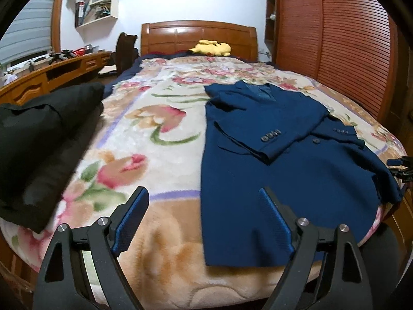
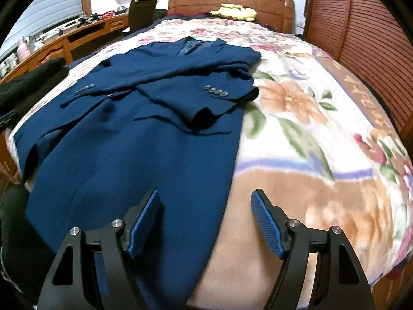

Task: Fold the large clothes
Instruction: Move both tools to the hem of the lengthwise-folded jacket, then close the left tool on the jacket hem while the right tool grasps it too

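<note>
Navy blue woven suit jacket (image 2: 134,139) flat on floral fleece bed blanket (image 2: 322,134), sleeves crossed | my left gripper (image 1: 204,217) jaws spread, empty | my right gripper (image 2: 205,217) jaws spread, jacket hem at 9 o'clock

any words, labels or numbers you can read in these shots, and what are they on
Brown letters run along the border of the floral blanket, seen sideways in the right wrist view; too distorted to read with certainty.
Items on the wall shelves: too small and blurred.
Blue jacket: no readable label.
</note>
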### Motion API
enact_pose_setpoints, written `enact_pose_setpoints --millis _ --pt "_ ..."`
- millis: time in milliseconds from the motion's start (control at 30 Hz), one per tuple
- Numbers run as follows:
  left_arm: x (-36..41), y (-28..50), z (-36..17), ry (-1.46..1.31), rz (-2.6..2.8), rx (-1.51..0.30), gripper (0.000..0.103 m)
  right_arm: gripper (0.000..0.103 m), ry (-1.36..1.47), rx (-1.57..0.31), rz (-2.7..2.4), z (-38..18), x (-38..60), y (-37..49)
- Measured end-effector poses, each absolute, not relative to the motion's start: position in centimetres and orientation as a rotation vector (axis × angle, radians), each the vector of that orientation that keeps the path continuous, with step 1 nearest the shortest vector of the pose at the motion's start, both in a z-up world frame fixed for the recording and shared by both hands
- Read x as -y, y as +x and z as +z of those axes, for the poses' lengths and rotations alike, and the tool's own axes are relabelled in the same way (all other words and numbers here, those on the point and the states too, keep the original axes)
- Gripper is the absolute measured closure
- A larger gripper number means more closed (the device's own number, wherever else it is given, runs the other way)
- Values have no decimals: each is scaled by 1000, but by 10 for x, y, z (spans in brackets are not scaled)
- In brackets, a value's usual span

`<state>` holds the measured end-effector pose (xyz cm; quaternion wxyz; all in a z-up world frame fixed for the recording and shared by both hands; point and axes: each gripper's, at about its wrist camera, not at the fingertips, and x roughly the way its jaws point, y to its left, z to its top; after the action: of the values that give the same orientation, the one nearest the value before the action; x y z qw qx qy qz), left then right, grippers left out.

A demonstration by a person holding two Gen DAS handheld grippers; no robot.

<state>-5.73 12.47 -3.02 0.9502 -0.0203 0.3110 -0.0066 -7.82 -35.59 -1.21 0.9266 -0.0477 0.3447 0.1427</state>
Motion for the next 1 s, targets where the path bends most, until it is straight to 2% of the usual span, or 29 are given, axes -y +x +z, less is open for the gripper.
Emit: enact_pose_setpoints --millis 67,167,533,767,1000 --pt "-124 -54 -35 -44 -21 -658 33 29 -100 -705 303 -13 357 -81" --pt "-120 -50 -41 -47 -37 -686 43 30 -84 -701 325 -15 356 -85" --pt "-109 -50 -56 -47 -15 -713 43 33 -52 -709 371 -27 360 -99" --pt "-108 -55 -55 -49 -22 -708 58 37 -30 -707 385 -30 357 -105" --pt "-110 -57 -56 -52 -24 -710 58 46 -15 -698 400 -30 355 -111"
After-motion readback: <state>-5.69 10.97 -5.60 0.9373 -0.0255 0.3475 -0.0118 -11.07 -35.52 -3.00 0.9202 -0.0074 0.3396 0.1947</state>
